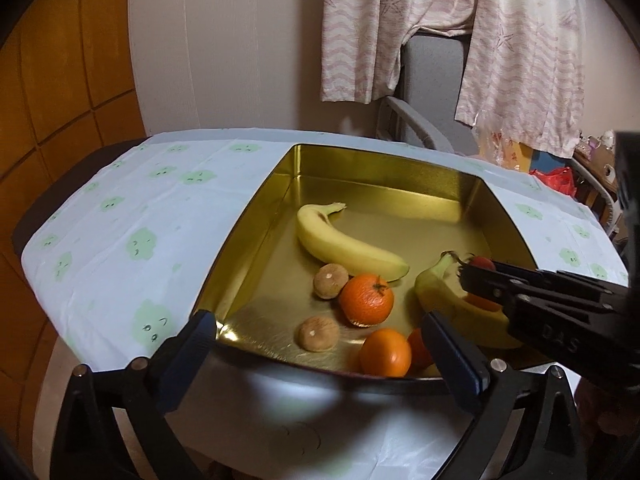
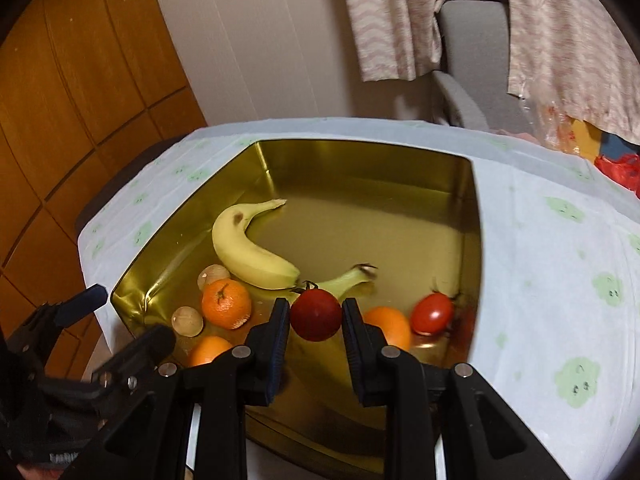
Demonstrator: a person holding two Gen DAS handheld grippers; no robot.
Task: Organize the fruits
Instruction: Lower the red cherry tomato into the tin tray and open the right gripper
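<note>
A home, plainly a lived-in room rather than a lab or shop. Pale pyjama-like garments with pink wavy stripes and star prints hung up to dry against a plain wall. Behind the bench, a grey upholstered armchair. Bench covered by a thin white cloth printed with small green cloud faces, the sort laid over a household table. On it, a gold-coloured tin tray with bananas, oranges and tomatoes. To the left, warm wood panelling, like a cupboard or door. Far right, a cluttered corner with a red plastic bag and boxes.
</note>
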